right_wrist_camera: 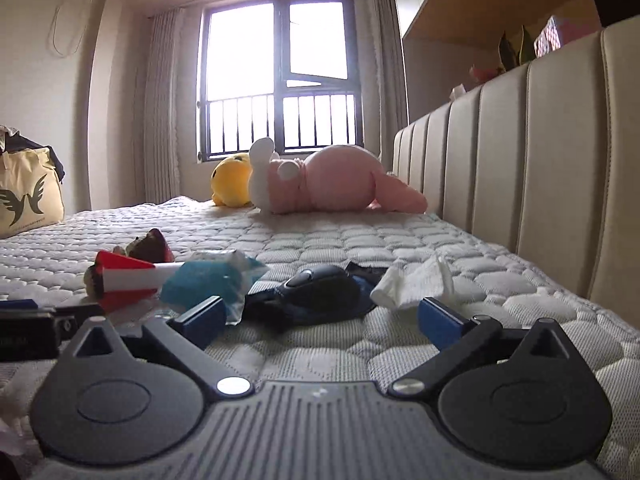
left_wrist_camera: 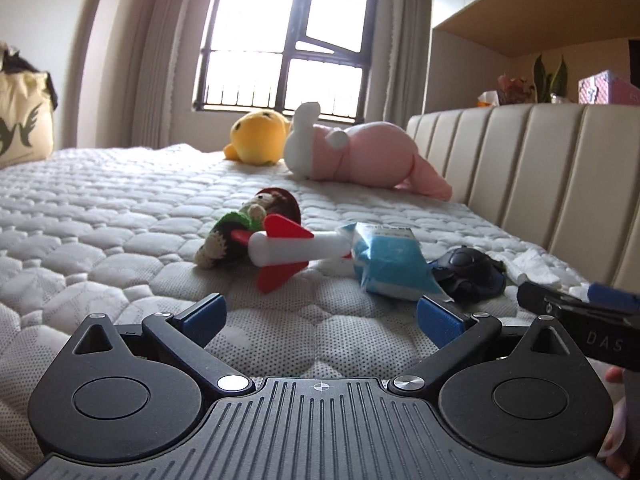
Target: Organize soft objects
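On the quilted mattress lie a crocheted doll, a red and white foam rocket, a blue and white tissue pack, a dark blue cap-like item and white cloths. Far back rest a yellow plush and a pink and white plush. My left gripper is open and empty, short of the rocket and pack. My right gripper is open and empty just before the dark item, with the white cloth and tissue pack to either side.
A padded beige headboard runs along the right of the bed. A cream tote bag stands at the far left edge. A window with curtains is behind the plush toys. The other gripper's body reaches in at the right.
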### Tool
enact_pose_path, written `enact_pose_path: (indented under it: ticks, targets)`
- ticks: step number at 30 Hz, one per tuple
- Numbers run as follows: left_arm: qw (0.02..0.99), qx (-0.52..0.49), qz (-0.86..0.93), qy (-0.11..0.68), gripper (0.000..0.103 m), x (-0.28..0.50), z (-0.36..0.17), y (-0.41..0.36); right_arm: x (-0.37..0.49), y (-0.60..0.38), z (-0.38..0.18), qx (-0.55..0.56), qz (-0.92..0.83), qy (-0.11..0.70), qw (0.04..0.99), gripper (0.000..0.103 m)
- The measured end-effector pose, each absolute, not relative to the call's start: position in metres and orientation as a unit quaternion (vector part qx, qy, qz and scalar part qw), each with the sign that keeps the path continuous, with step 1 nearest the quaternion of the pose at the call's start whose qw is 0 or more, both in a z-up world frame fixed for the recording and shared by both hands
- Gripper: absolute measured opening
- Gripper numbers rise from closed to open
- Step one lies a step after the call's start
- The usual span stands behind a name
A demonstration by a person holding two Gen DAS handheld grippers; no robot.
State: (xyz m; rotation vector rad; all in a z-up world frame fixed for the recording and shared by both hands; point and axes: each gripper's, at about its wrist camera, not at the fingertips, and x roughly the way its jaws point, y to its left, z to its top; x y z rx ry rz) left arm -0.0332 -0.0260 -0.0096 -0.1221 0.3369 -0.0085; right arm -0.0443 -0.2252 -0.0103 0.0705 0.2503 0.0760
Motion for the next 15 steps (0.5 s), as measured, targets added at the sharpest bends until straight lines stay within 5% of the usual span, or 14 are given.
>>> enact_pose_path:
  ticks: [15]
  targets:
    - [0.979, -0.028, -0.017, 0.199, 0.103, -0.038, -0.021, -0.039, -0.054, -0.226, -0.010, 0.040, 0.035, 0.140, 0.989, 0.103]
